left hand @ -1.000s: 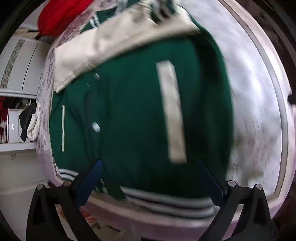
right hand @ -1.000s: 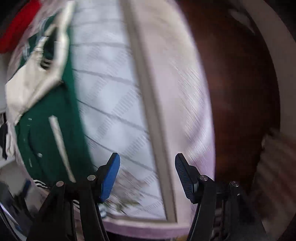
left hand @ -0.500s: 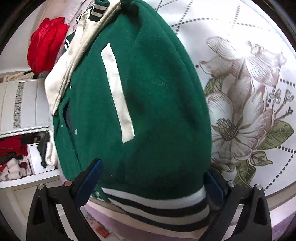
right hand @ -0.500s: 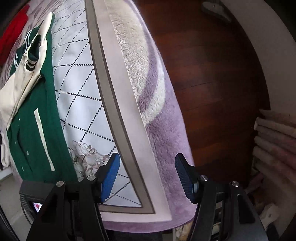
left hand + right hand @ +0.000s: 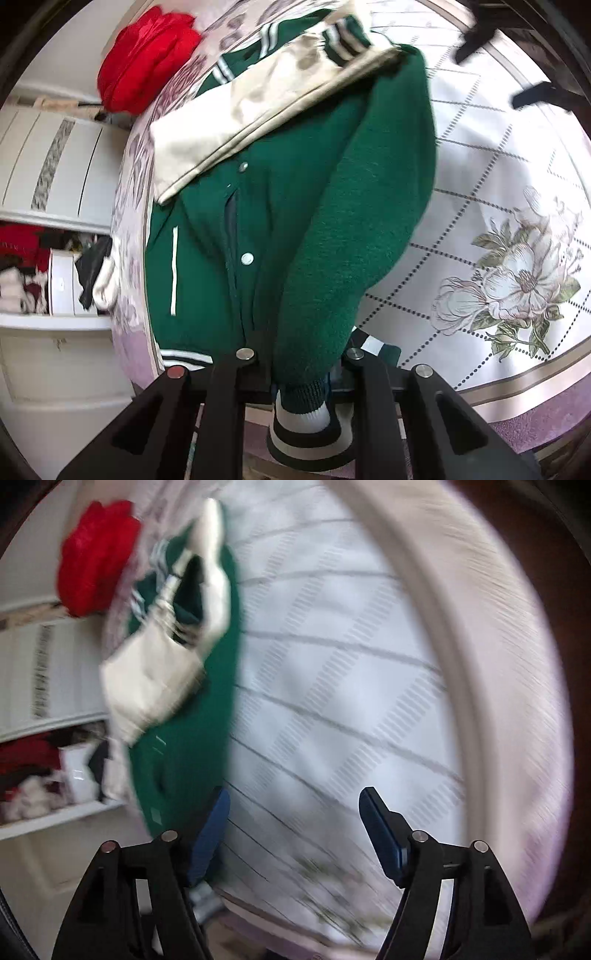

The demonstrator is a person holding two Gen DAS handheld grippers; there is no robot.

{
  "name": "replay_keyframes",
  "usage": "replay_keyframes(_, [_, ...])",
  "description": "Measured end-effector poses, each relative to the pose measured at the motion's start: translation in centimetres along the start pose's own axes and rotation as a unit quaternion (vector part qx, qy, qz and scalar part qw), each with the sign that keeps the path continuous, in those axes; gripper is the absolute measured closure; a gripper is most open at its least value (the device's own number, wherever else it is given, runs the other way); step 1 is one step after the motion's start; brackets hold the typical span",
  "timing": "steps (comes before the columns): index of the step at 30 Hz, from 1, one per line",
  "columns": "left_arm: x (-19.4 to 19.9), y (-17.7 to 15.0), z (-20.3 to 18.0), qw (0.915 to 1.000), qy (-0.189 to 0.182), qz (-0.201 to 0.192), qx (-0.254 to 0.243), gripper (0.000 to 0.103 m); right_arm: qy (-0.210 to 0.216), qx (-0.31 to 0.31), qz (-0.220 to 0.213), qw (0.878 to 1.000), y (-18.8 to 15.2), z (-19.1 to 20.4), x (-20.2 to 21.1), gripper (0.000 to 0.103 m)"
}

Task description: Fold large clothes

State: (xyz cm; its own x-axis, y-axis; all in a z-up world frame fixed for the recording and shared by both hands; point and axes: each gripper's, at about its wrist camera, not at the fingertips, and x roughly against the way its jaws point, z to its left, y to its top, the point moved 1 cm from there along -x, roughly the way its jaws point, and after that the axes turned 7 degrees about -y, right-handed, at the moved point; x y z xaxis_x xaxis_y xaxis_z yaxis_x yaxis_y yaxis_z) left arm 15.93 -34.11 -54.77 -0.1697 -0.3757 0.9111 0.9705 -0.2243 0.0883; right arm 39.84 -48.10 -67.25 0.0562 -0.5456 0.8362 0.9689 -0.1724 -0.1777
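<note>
Since half a second ago the left gripper point(image 5: 301, 397) has closed its jaws on the striped hem of the green varsity jacket point(image 5: 295, 221) lying on the bed point(image 5: 498, 192), while the right gripper point(image 5: 295, 827) swings nearby, jaws wide and empty, so a one-sided lift could drag the cream sleeve point(image 5: 258, 99) out of its fold.

A home bedroom, most likely: a bed point(image 5: 517, 155) covered with a quilted white spread printed with flowers point(image 5: 513, 280) and edged in purple plush, white wardrobe doors point(image 5: 55, 162) beside it, and open shelves point(image 5: 44, 321) crammed with folded clothes; dark wooden floor point(image 5: 546, 524), though that view is blurred.
</note>
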Motion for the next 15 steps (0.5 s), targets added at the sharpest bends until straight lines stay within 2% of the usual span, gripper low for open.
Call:
replay_keyframes(3, [-0.2, -0.1, 0.2, 0.9998, -0.011, 0.009, 0.014, 0.09, 0.053, -0.009, -0.009, 0.998, 4.2, 2.5, -3.3, 0.023])
replay_keyframes(6, [-0.7, 0.5, 0.6, 0.9994, -0.021, 0.014, 0.026, 0.09, 0.083, -0.031, -0.003, 0.996, 6.9, 3.5, -6.5, 0.025])
replay_keyframes(7, [-1.0, 0.7, 0.9, 0.9989, -0.028, 0.017, 0.033, 0.09, 0.091, -0.038, -0.007, 0.995, 7.6, 3.9, -7.5, 0.032])
replay_keyframes(8, [-1.1, 0.8, 1.1, 0.9984, -0.035, 0.02, 0.04, 0.09, 0.099, -0.05, -0.019, 0.994, 8.2, 4.2, -8.1, 0.069])
replay_keyframes(9, [-1.1, 0.8, 1.2, 0.9979, -0.042, 0.021, 0.045, 0.09, 0.101, -0.057, -0.025, 0.993, 8.7, 4.5, -8.6, 0.082])
replay_keyframes(11, [-1.2, 0.9, 2.0, 0.9957, -0.063, 0.026, 0.063, 0.09, 0.076, -0.068, -0.049, 0.994, 8.6, 5.6, -8.8, 0.086])
replay_keyframes(15, [-0.7, 0.5, 5.0, 0.9868, -0.119, 0.031, 0.106, 0.09, 0.046, -0.033, -0.105, 0.993, 7.0, 10.0, -5.8, 0.089])
